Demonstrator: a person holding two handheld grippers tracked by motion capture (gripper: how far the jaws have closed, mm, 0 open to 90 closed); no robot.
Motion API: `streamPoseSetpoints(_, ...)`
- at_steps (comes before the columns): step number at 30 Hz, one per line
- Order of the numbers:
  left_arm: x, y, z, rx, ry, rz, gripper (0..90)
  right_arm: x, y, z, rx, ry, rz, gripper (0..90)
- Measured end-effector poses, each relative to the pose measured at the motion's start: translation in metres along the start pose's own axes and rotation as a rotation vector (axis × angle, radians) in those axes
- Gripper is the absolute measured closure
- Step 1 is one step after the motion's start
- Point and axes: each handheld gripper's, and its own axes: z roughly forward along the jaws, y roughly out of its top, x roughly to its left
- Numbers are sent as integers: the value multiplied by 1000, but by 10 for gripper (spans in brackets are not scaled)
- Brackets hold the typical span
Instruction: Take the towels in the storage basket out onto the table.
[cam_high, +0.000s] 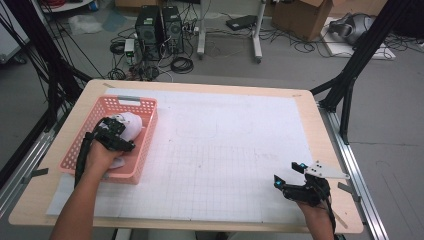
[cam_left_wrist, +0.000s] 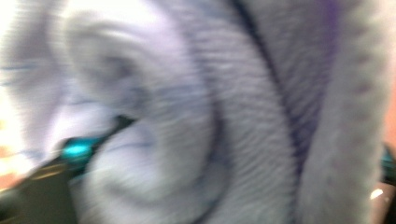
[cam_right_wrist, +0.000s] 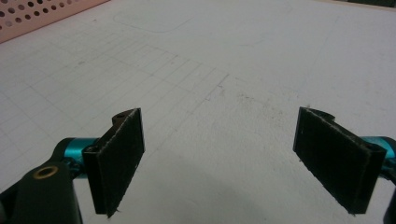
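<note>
Basket (cam_high: 145, 131): salmon-pink plastic w/ perforated hole pattern in the walls. Cloth (cam_high: 129, 125) inside it: white from above; close-up it's pale lilac-grey (cam_left_wrist: 187, 93) w/ fine ribbed weave & a dark purple-black seam line. Tabletop (cam_high: 330, 150): light wood edge, covered by white mat (cam_high: 225, 150) w/ faint grey grid lines. Left gripper (cam_high: 114, 134) & right gripper (cam_high: 295, 180): black w/ teal accents; right fingers (cam_right_wrist: 119, 158) matte black.

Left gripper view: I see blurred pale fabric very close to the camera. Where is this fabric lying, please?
Observer: The pale fabric lies inside a pink basket at the table's left side.
Operator: Thank you. And where is the right gripper?
Observer: The right gripper is near the table's front right corner, over the white gridded mat. Its jaws stand wide open with nothing between them.
</note>
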Motion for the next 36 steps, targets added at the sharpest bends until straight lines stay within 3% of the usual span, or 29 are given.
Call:
streamPoseSetpoints(4, 6, -1, -5, -20, 13, -42, 576, 0, 0, -2, -3, -3, 6, 153)
streamPoseSetpoints(7, 7, -2, -10, -46, 5, -60, 659, 0, 0, -3, -8, -5, 8, 153)
streamPoseSetpoints(10, 11, -4, -15, -95, -25, -111, 668, -1, 0, -3, -10, -7, 3, 153)
streamPoseSetpoints(13, 15, -6, -22, -174, -53, -149, 674, 1, 1, -3, -12, -7, 7, 153)
streamPoseSetpoints(18, 17, -8, -35, -337, -57, -146, 672, 0, 1, -3, -15, -3, 11, 153)
streamPoseSetpoints(29, 25, -11, -60, -575, -86, -203, 673, 1, 0, -3, -9, -5, 17, 153)
streamPoseSetpoints(36, 31, -17, -78, -777, -122, -229, 674, 2, 1, -4, -14, -3, 12, 153)
